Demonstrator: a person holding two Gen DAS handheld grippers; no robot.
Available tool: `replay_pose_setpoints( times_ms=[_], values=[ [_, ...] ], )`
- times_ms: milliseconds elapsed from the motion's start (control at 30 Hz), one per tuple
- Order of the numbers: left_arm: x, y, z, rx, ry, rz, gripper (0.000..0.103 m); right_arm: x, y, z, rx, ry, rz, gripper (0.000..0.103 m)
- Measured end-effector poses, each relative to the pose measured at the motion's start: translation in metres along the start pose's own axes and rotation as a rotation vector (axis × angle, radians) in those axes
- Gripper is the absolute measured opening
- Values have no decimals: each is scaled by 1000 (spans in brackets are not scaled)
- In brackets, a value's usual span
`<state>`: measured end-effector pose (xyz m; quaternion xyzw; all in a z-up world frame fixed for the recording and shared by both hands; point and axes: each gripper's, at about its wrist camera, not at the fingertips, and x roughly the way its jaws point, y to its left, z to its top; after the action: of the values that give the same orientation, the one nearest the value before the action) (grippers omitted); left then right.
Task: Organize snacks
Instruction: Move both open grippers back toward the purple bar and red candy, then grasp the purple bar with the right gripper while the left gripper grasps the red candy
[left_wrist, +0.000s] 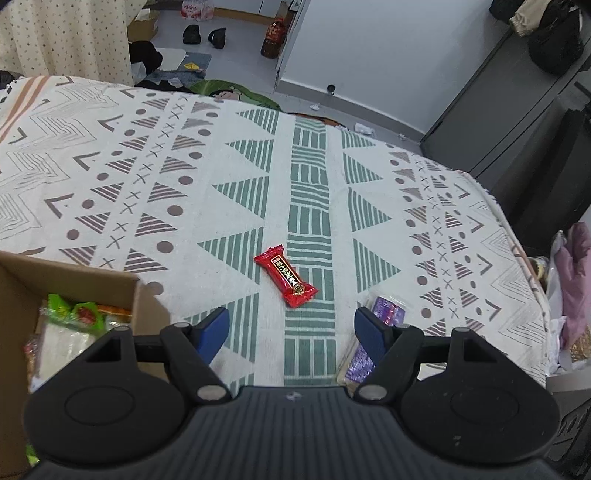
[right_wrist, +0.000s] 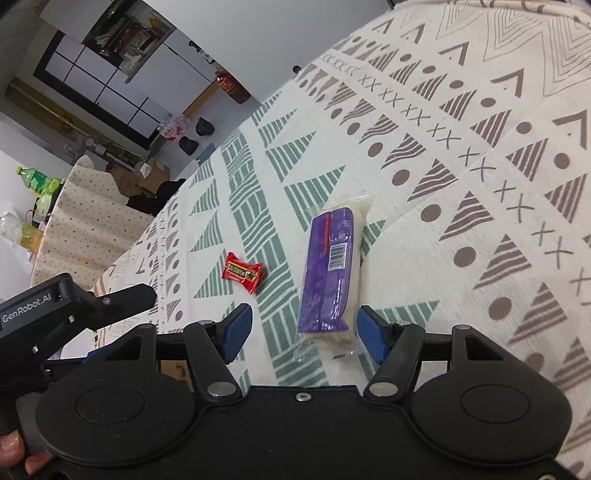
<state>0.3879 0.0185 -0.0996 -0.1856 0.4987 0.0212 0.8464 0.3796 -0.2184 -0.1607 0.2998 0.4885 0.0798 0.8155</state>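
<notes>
Even, soft indoor light; my tongs cast faint shadows, focus stays sharp, fisheye bends the tabletop edges.

Patterned tablecloth, grey wall

Both handheld grippers are matte black plastic: a ribbed central housing, a round disc hub on each side, and triangular cut-out linkage arms joined by silver pivot pins. The left gripper has blue fingertip pads; the right gripper has the same blue pads, plus a small silver screw at centre. The left unit's side reads "GenRobot.AI" in white.
</notes>
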Motion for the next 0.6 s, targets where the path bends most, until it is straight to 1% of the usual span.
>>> replay_pose_setpoints(
  times_ms=[167,267,367,433,500,600],
  values=[
    [28,-6,5,-4,26,7,72,21,-8,7,23,30,-9,58],
    [46,-8,7,-5,39,18,71,32,-11,9,32,51,-12,57],
    [61,-7,8,-11,50,30,70,44,-15,11,46,81,-15,50],
    [70,-6,9,-15,56,36,70,50,-17,11,50,83,-13,46],
    [78,-5,10,-18,58,40,70,53,-19,13,44,81,-12,35],
    [90,-4,12,-23,67,49,69,55,-22,18,52,77,-4,31]
  ],
)
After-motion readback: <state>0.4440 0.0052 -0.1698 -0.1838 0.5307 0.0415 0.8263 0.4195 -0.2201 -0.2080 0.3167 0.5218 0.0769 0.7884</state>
